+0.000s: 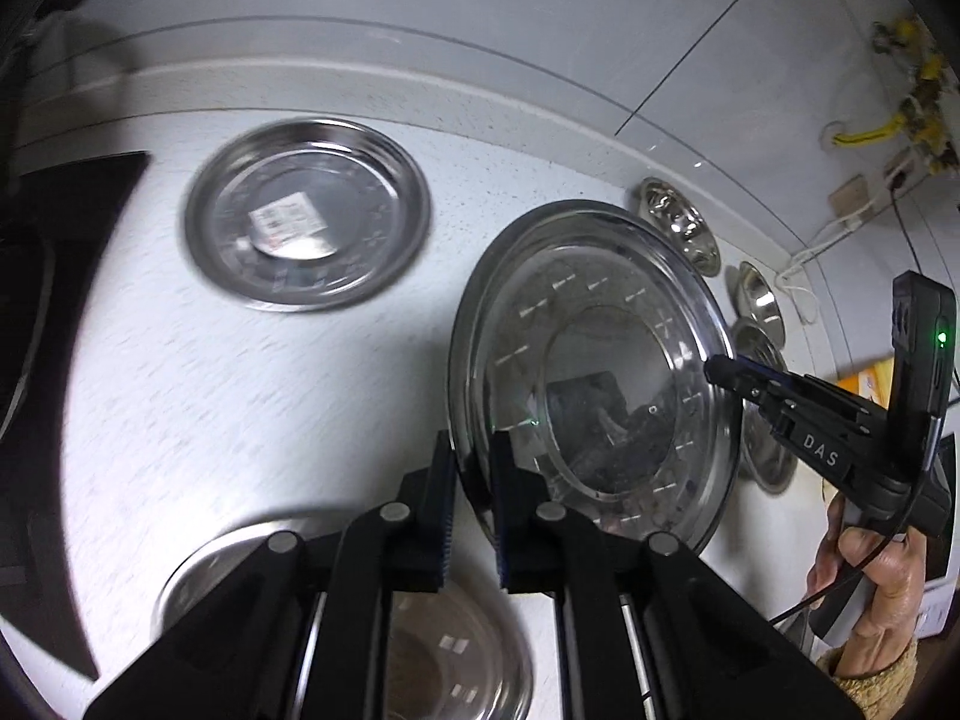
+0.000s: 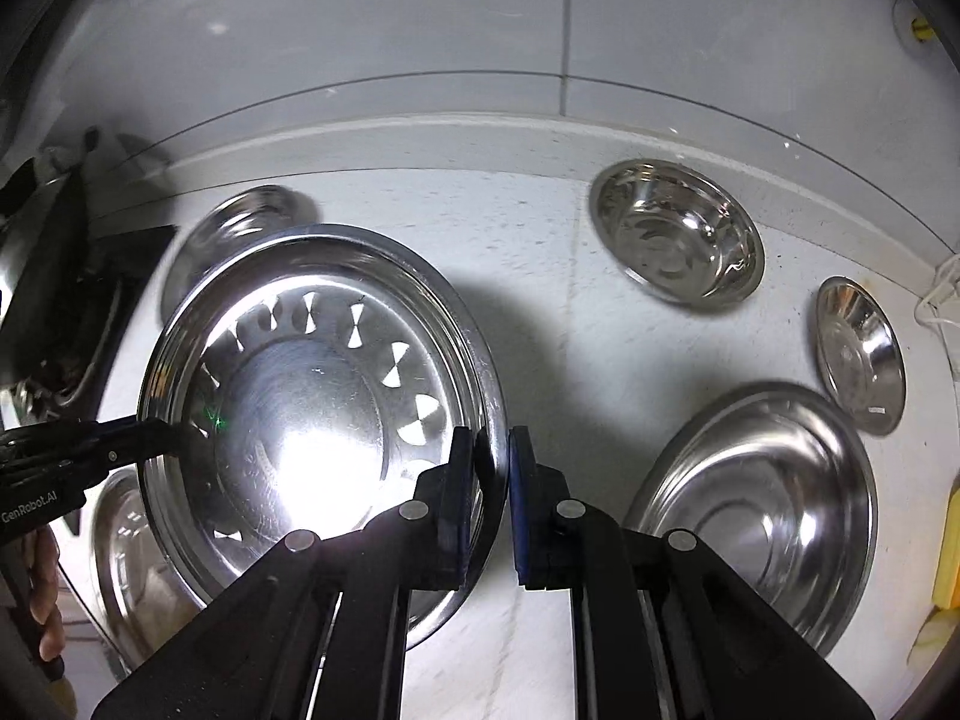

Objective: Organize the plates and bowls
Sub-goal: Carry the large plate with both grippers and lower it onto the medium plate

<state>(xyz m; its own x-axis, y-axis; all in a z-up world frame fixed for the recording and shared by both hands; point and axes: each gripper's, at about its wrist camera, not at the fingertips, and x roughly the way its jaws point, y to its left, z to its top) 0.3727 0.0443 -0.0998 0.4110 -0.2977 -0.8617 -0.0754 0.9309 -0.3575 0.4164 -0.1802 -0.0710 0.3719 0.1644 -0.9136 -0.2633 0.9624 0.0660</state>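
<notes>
Both grippers (left (image 1: 471,468), right (image 2: 489,468)) pinch steel plate (image 2: 312,396) rim

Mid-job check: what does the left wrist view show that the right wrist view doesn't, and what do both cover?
Only the left wrist view shows the sticker on the plate at the back, the yellow plant and the wall socket. Only the right wrist view shows the deep bowl clearly from above and the wide bowl at near right. Both show the large plate held up off the counter between the two grippers: the left gripper and the right gripper each have jaws on its rim, on opposite sides.
</notes>
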